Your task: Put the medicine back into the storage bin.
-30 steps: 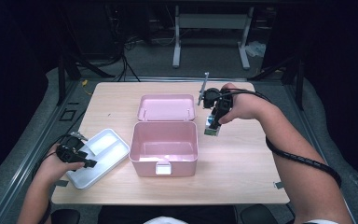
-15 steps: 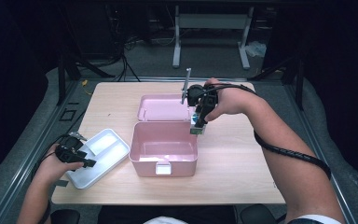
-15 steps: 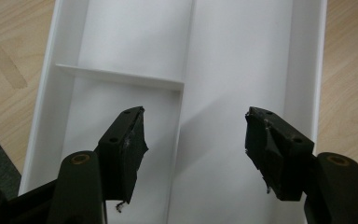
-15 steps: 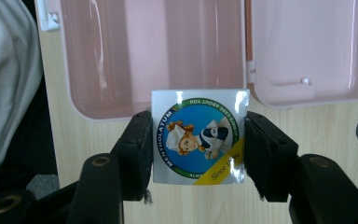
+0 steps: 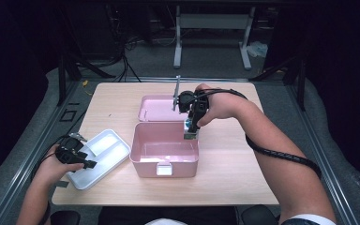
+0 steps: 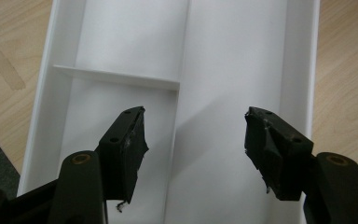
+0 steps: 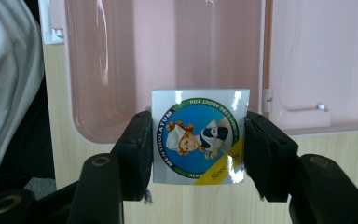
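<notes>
White tray (image 5: pixel 104 152) lies out of the box, left tool (image 5: pixel 77 157) released over it. Pink box (image 5: pixel 165 161) open, looks empty. Right tool (image 5: pixel 190 132) clamps small Mentholatum box (image 7: pixel 200 142) over its far rim; dropping it in remains. Wooden worktop (image 5: pixel 234 159), dark room, white stand (image 5: pixel 211 35) behind.

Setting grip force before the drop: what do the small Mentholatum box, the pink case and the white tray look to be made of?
Mentholatum box: seemingly glossy printed cardboard; glare spots on its face, crisp square edges. Pink case: apparently smooth moulded plastic; light streaks on the walls, rounded corners, moulded hinge and latch. White tray: probably matte plastic; thin moulded dividers, soft even shading, no grain.
</notes>
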Action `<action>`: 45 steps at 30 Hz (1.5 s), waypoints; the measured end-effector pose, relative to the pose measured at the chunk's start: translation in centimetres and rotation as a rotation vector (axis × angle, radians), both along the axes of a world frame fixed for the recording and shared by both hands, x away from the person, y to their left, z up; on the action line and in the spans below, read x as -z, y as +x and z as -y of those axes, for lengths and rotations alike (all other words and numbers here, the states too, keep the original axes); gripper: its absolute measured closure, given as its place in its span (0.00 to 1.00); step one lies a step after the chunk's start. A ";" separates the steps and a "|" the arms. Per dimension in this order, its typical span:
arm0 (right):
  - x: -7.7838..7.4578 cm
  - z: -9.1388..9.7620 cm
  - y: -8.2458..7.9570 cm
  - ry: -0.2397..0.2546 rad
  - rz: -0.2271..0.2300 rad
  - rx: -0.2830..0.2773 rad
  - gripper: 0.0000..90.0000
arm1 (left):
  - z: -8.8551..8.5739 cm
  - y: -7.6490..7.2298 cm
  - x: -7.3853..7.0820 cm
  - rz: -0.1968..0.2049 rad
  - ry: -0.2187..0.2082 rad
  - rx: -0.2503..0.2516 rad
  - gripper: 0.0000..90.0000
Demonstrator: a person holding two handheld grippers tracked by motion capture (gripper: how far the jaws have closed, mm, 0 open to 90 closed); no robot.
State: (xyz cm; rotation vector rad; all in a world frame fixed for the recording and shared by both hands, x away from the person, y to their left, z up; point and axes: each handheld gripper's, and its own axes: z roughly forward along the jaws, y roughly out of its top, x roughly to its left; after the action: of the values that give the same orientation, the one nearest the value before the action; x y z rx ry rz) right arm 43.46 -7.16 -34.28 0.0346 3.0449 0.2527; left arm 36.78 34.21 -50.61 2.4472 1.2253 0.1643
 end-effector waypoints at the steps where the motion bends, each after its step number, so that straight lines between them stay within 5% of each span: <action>1: 0.2 0.0 0.0 0.001 0.000 0.002 0.52 | 0.0 0.0 0.0 -0.002 0.002 0.001 0.42; 11: 2.1 -0.7 0.5 -0.014 -0.027 -0.005 0.52 | -0.1 0.1 0.2 -0.009 0.001 0.004 0.43; 29: 7.9 -1.4 1.7 -0.060 -0.060 0.006 0.52 | -0.4 0.0 0.2 -0.014 0.004 -0.008 0.43; 45: 9.1 -1.3 1.9 -0.071 -0.049 0.028 0.51 | -0.3 -0.1 0.2 -0.019 0.007 -0.004 0.44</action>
State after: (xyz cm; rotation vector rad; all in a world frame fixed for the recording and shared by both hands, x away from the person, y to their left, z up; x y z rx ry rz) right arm 45.35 -5.83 -43.35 0.0805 3.0965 0.1436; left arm 36.72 34.56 -50.86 2.4576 1.2399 0.1475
